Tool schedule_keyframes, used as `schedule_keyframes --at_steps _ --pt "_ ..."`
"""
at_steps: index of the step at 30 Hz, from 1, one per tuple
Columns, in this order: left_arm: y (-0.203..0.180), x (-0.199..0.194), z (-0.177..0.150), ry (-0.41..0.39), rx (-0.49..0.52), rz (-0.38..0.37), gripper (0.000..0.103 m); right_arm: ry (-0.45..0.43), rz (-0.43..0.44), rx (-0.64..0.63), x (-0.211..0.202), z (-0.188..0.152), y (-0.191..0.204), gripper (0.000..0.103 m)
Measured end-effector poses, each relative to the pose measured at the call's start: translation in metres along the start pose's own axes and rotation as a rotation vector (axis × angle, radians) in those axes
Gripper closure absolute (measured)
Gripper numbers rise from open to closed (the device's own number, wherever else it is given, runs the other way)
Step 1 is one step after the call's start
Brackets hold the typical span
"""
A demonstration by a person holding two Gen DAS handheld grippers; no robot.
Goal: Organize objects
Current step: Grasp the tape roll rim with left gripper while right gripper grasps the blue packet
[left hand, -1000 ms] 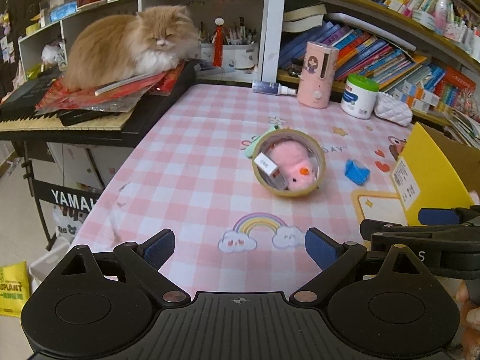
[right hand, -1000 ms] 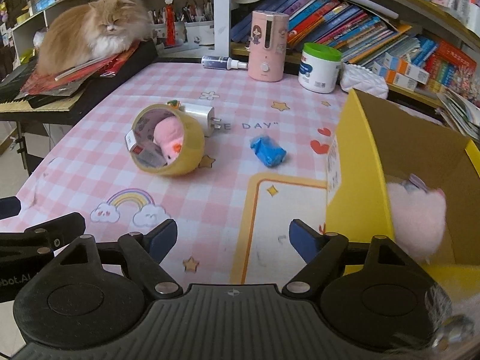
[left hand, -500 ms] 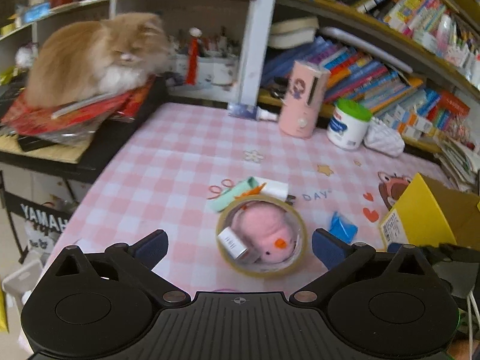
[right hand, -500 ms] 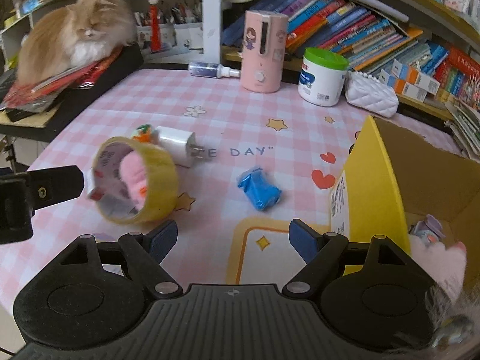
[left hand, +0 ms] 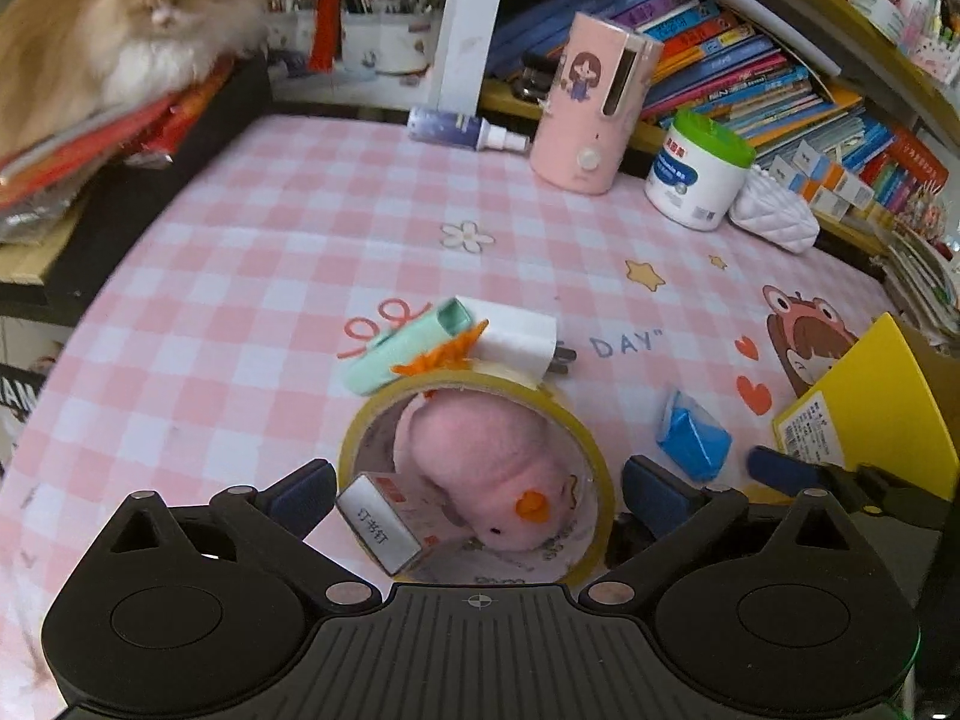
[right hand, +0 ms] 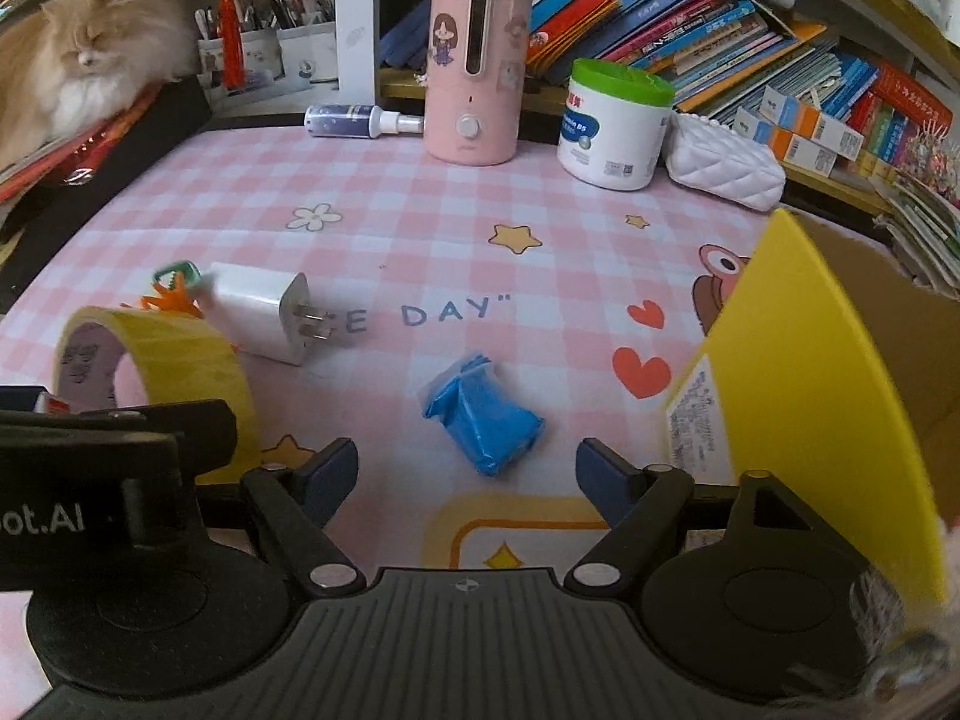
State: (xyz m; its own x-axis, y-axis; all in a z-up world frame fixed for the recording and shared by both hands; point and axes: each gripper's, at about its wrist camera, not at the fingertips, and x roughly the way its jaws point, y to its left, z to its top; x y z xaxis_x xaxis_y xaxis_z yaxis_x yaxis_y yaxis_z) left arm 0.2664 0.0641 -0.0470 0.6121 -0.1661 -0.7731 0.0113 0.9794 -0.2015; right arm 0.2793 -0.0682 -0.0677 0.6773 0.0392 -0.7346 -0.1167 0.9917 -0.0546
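While the left gripper [left hand: 477, 495] straddles the tape roll [left hand: 480, 474] with jaws wide and the right gripper [right hand: 465, 468] narrows emptily over the blue packet [right hand: 483, 420], lifting the roll could spill the pink plush [left hand: 486, 480] inside.

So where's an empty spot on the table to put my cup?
The pink checks between the keyboard, the spray bottle and the tape roll are bare. It's crowded around the tape roll, charger, blue packet and yellow box.

Pink-checked tablecloth [right hand: 420, 192], yellow tape roll [left hand: 591, 456] (pink plush [left hand: 486, 468] inside), blue packet [right hand: 486, 426], yellow box [right hand: 798, 372]
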Motion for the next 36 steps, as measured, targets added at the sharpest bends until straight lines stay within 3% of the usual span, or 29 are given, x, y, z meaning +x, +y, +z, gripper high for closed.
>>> schedule_keyframes --at_steps 2,7,9,11,14,20,22,23,25,26,28,30,31,33,36 --pt "0.004 0.0 0.0 0.002 -0.022 -0.014 0.011 -0.004 -0.004 -0.018 0.006 0.0 0.002 0.033" --pt "0.018 -0.011 -0.004 0.007 -0.094 -0.04 0.011 -0.012 -0.01 -0.035 0.017 0.001 0.003 0.041" --pt "0.022 -0.02 -0.008 -0.004 -0.116 -0.046 0.011 -0.028 -0.008 -0.033 0.017 0.002 0.002 0.048" --pt "0.026 -0.03 -0.011 -0.018 -0.143 -0.057 0.011 -0.031 0.003 -0.036 0.018 0.003 0.002 0.061" --pt "0.03 -0.045 -0.014 -0.042 -0.169 -0.063 0.011 -0.03 0.032 -0.027 0.015 0.002 0.001 0.067" --pt "0.022 -0.055 -0.023 -0.002 -0.061 0.017 0.011 -0.032 0.092 -0.046 -0.009 -0.005 0.002 0.068" --pt "0.019 -0.049 -0.029 0.056 0.014 0.07 0.011 -0.029 0.101 -0.073 -0.02 -0.012 0.004 0.068" --pt "0.022 -0.046 -0.03 0.102 0.003 0.085 0.011 -0.024 0.103 -0.087 -0.026 -0.016 0.005 0.068" --pt "0.029 -0.06 -0.025 0.098 -0.088 0.026 0.012 -0.009 0.109 -0.101 -0.037 -0.025 0.005 0.068" --pt "0.027 -0.07 -0.022 0.06 -0.073 -0.021 0.011 -0.006 0.113 -0.102 -0.041 -0.028 0.004 0.068" --pt "0.019 -0.067 -0.025 0.062 0.017 0.023 0.011 -0.018 0.118 -0.103 -0.051 -0.033 0.003 0.068" --pt "0.024 -0.055 -0.036 0.125 -0.017 0.043 0.012 -0.028 0.114 -0.097 -0.058 -0.037 0.003 0.068" --pt "0.03 -0.058 -0.042 0.125 -0.069 0.007 0.012 -0.027 0.115 -0.093 -0.061 -0.038 0.003 0.068" --pt "0.028 -0.068 -0.048 0.09 -0.064 -0.023 0.012 -0.033 0.117 -0.093 -0.067 -0.041 0.003 0.068" --pt "0.031 -0.074 -0.055 0.07 -0.031 0.016 0.012 -0.037 0.108 -0.091 -0.075 -0.047 0.002 0.068"
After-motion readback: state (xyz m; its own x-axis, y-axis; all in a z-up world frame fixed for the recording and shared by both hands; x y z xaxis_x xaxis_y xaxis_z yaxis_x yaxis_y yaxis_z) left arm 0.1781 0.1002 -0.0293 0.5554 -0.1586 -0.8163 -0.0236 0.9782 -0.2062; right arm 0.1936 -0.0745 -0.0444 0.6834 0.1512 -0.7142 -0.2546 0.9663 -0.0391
